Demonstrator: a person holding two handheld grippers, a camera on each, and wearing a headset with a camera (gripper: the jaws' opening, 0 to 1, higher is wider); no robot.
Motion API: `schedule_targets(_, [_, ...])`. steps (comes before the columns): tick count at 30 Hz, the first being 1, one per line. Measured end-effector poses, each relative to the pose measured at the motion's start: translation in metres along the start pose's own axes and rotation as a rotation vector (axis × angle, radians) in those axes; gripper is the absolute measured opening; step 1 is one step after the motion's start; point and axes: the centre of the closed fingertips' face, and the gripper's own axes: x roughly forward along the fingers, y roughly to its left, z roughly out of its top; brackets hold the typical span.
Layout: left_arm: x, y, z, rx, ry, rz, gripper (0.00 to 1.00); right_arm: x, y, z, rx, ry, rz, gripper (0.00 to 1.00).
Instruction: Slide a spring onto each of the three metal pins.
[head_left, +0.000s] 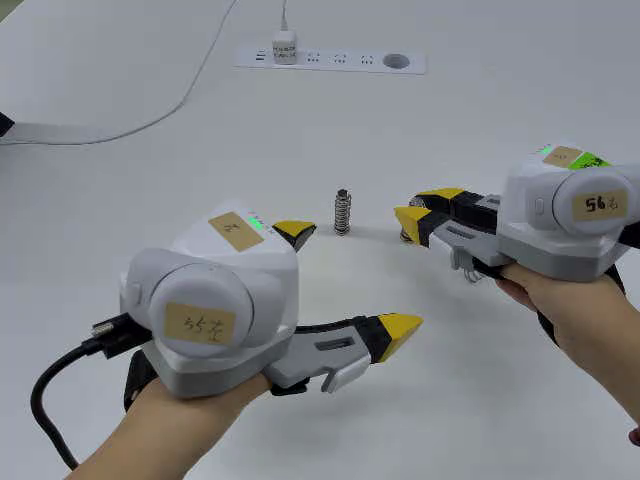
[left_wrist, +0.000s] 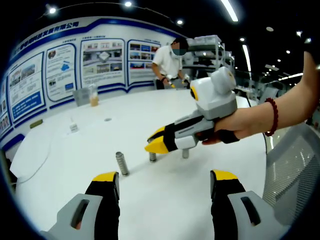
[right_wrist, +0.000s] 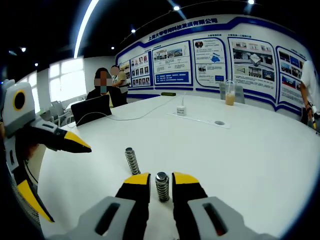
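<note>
**Two springs upright, and a careless pull could topple either**

Two coil springs stand upright on a white table (head_left: 150, 200), each apparently sleeved over a metal pin. The lone spring (head_left: 342, 212) stands free near the centre of the head view. The flanked spring (right_wrist: 161, 186) is at 3 o'clock from it, between the jaws of the right gripper (head_left: 422, 206), with the rounded pin cap (right_wrist: 161, 176) showing at its top. In the right gripper view those jaws are drawn in close on either side of the coil, leaving only slivers of gap. Whether the pads actually press it I cannot tell. The left gripper (head_left: 350, 280) hovers at 6 o'clock from the lone spring, with its jaws spread wide and holding nothing.

The main danger, as I judge it, lies with the flanked spring. The pins look slim and freestanding, so a pinching retreat toward 3 o'clock would likely drag or tip the pin. Too firm a squeeze could bind the coil against the pin and stop it seating fully. A sideways drift toward 9 o'clock could strike the lone spring, which stands near. One tip of the left gripper is also near that spring, so a forward nudge toward 12 o'clock could knock it flat.
</note>
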Motion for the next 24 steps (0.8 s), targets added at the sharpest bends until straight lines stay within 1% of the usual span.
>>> schedule_targets(3, [0.000, 0.000, 0.001, 0.002, 0.000, 0.000, 0.76, -0.002, 0.005, 0.004, 0.023, -0.007, 0.020, 0.23])
schedule_targets(6, [0.000, -0.001, 0.002, 0.008, -0.001, 0.000, 0.76, -0.005, 0.006, 0.007, 0.005, -0.007, 0.023, 0.23])
schedule_targets(12, [0.000, -0.003, 0.004, 0.010, -0.002, 0.000, 0.78, -0.011, 0.007, 0.014, 0.014, 0.005, 0.033, 0.31])
schedule_targets(14, [0.000, -0.003, 0.004, 0.007, -0.004, 0.000, 0.78, -0.014, 0.007, 0.016, 0.011, 0.012, 0.037, 0.33])
schedule_targets(17, [0.000, -0.004, 0.006, 0.001, -0.009, -0.004, 0.78, -0.020, 0.007, 0.020, 0.007, 0.005, 0.040, 0.33])
schedule_targets(21, [-0.001, -0.004, 0.008, -0.006, -0.014, -0.005, 0.77, -0.029, 0.007, 0.026, 0.039, -0.009, 0.048, 0.37])
schedule_targets(24, [-0.001, -0.005, 0.009, 0.000, -0.012, -0.009, 0.77, -0.035, 0.005, 0.029, 0.046, -0.013, 0.043, 0.40])
